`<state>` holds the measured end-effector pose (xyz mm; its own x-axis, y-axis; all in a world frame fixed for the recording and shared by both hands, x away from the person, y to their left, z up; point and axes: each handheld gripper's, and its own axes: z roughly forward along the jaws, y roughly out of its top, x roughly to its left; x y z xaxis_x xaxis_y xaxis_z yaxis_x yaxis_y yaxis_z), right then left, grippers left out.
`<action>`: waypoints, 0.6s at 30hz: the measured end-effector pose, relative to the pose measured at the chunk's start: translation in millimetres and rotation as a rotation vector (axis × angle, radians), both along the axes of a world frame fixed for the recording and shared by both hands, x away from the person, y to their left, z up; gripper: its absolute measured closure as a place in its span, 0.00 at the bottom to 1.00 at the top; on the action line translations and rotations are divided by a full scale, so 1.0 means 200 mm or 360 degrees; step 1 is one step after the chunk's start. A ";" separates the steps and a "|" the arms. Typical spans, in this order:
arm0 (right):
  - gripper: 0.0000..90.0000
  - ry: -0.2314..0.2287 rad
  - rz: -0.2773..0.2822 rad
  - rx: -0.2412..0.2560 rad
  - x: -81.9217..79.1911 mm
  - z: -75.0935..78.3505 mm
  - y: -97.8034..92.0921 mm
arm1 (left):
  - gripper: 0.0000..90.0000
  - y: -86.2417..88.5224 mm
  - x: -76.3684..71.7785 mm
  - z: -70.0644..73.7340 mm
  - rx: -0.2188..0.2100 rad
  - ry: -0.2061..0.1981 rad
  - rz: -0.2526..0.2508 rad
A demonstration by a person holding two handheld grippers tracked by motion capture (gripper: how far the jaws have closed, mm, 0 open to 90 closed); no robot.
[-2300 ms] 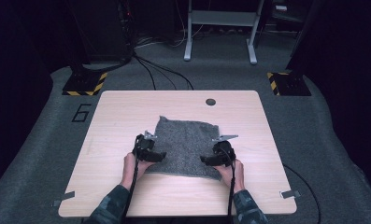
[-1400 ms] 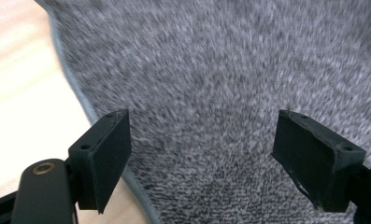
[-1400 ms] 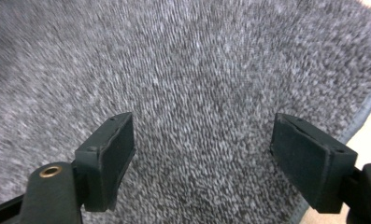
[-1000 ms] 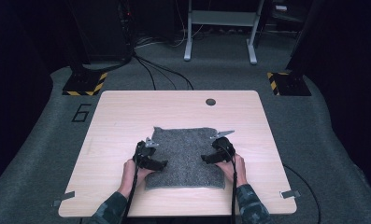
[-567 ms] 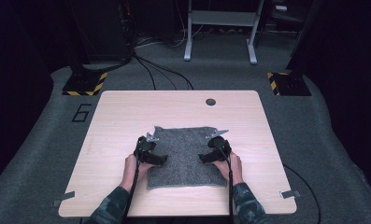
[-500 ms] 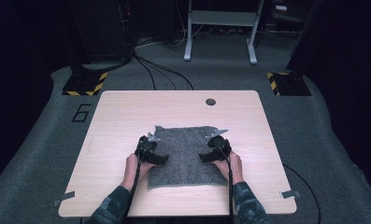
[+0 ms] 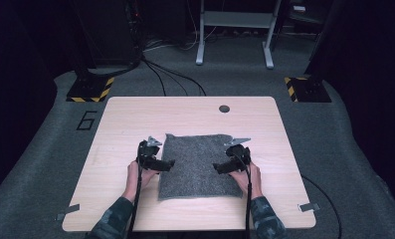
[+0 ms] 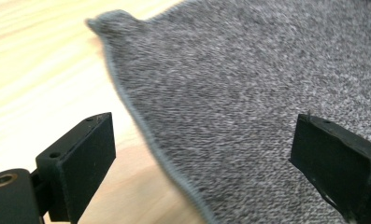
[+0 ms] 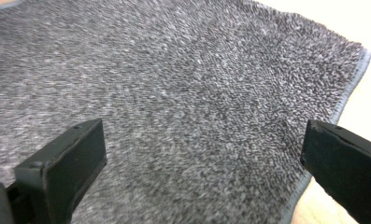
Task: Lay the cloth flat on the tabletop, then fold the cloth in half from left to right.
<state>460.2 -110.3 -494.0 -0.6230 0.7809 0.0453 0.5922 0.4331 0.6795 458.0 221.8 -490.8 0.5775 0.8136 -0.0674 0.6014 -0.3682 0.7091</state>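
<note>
Cloth [image 7: 197, 164] now folded nearer me since earlier; both my grippers' fingers [image 8: 78, 161] stand wide, empty; next: regrasp side edges, fold again.

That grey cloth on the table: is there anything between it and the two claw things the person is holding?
Nothing visible is in the way. The grey cloth lies flat on the table. The left gripper and right gripper sit at its side edges, jaws wide open, and each gripper view shows bare cloth between its jaws.

Wooden table [image 7: 135, 124] has a round grommet [image 7: 224, 108] near its far edge; hazard-striped bases [image 7: 90, 90] sit on the floor beyond.
</note>
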 end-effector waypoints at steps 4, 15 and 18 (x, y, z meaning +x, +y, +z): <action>0.00 -0.0012 0.0024 0.0033 -0.06 0.02 0.03 | 0.06 0.05 0.02 0.01 -0.0042 0.0006 0.0046; 0.00 -0.0049 0.0103 0.0114 -0.18 0.06 0.12 | 0.03 0.08 0.11 0.04 -0.0086 0.0009 0.0069; 0.00 -0.0054 0.0168 0.0111 -0.23 0.08 0.19 | 0.04 0.08 0.15 0.06 -0.0068 0.0013 0.0073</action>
